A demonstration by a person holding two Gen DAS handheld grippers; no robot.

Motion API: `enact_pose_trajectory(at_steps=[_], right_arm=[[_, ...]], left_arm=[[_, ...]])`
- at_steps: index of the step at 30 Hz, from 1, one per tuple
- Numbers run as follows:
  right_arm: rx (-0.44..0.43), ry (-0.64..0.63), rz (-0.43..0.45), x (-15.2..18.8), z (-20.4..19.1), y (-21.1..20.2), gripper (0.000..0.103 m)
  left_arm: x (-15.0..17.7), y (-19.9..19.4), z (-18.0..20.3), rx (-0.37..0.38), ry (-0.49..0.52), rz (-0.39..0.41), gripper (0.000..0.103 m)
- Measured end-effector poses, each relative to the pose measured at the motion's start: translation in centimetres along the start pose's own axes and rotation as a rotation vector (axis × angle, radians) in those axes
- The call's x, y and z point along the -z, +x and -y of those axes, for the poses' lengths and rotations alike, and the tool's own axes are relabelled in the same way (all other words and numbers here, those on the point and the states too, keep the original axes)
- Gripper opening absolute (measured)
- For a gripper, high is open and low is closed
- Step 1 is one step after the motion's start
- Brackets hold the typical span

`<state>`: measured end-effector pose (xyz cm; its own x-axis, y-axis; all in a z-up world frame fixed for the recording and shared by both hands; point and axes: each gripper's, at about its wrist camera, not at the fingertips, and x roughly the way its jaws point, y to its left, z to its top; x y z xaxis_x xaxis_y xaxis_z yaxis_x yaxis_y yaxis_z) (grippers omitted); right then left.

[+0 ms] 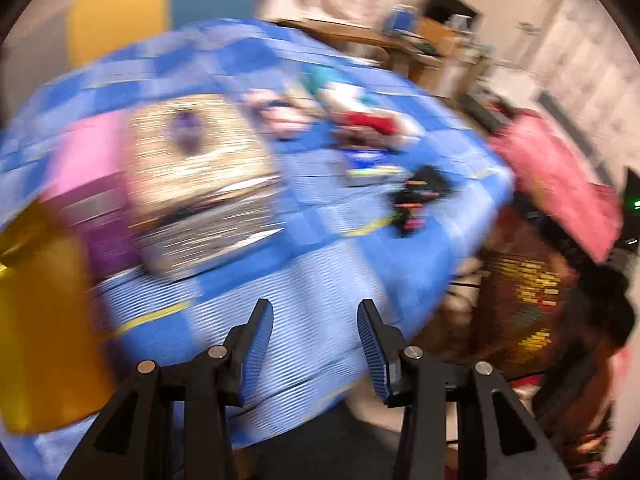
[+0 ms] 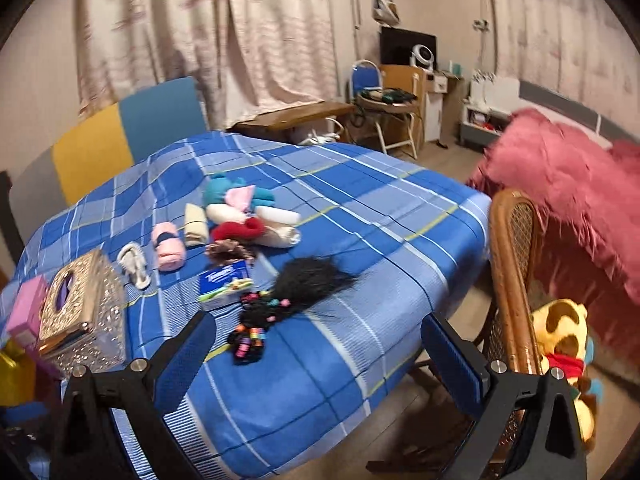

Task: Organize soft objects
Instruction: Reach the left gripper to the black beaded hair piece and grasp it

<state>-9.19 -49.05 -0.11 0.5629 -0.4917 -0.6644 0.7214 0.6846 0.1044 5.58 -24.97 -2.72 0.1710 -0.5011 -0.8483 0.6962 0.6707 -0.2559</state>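
Observation:
A pile of soft rolled items lies mid-table on the blue plaid cloth (image 2: 360, 216): a teal piece (image 2: 218, 192), a red one (image 2: 236, 230), white rolls (image 2: 276, 214), a cream roll (image 2: 195, 224) and a pink roll (image 2: 168, 246). Nearer lies a black hairpiece (image 2: 304, 280) with coloured clips. My right gripper (image 2: 320, 324) hovers over the table's near edge, open and empty. The left wrist view is heavily blurred. In it my left gripper (image 1: 315, 308) is open over the cloth with nothing between its fingers, and the soft pile (image 1: 360, 116) lies far ahead.
A gold tissue box (image 2: 80, 308), a pink box (image 2: 26, 308), a white hair claw (image 2: 134, 266) and a tissue packet (image 2: 224, 280) sit at the left. A wicker chair (image 2: 512, 264) with a yellow plush toy (image 2: 564, 340) stands right of the table, beside a pink-covered bed (image 2: 560, 184).

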Motion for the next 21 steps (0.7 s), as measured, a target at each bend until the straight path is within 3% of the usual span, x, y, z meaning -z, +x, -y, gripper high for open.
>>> enact_pose_trajectory(at_steps=[2, 4, 9, 15, 17, 19, 21], right_arm=[[0.015, 0.025, 0.000, -0.1, 0.9, -0.1, 0.103], [0.012, 0.053, -0.003, -0.3, 1.7, -0.1, 0.103], [-0.004, 0.106, 0.001, -0.6, 2.8, -0.3, 0.103], [-0.024, 0.130, 0.001, -0.5, 3.4, -0.2, 0.103], [-0.028, 0.135, -0.004, -0.4, 3.6, -0.1, 0.103], [-0.028, 0.143, -0.010, -0.4, 3.7, 0.2, 0.103], [-0.033, 0.150, -0.015, -0.2, 3.8, 0.4, 0.103]], left_arm=[[-1.3, 2.2, 1.3, 0.111, 0.021, -0.021, 0.055], [-2.5, 4.3, 2.9, 0.141, 0.052, -0.017, 0.062], [-6.0, 10.6, 6.6, 0.105, 0.131, -0.026, 0.063], [-8.6, 15.2, 9.3, 0.106, 0.176, -0.035, 0.063], [-9.2, 16.3, 9.6, 0.087, 0.171, -0.048, 0.059], [-9.7, 17.4, 9.8, 0.078, 0.159, -0.047, 0.046], [-9.9, 18.1, 10.2, 0.049, 0.173, -0.045, 0.044]])
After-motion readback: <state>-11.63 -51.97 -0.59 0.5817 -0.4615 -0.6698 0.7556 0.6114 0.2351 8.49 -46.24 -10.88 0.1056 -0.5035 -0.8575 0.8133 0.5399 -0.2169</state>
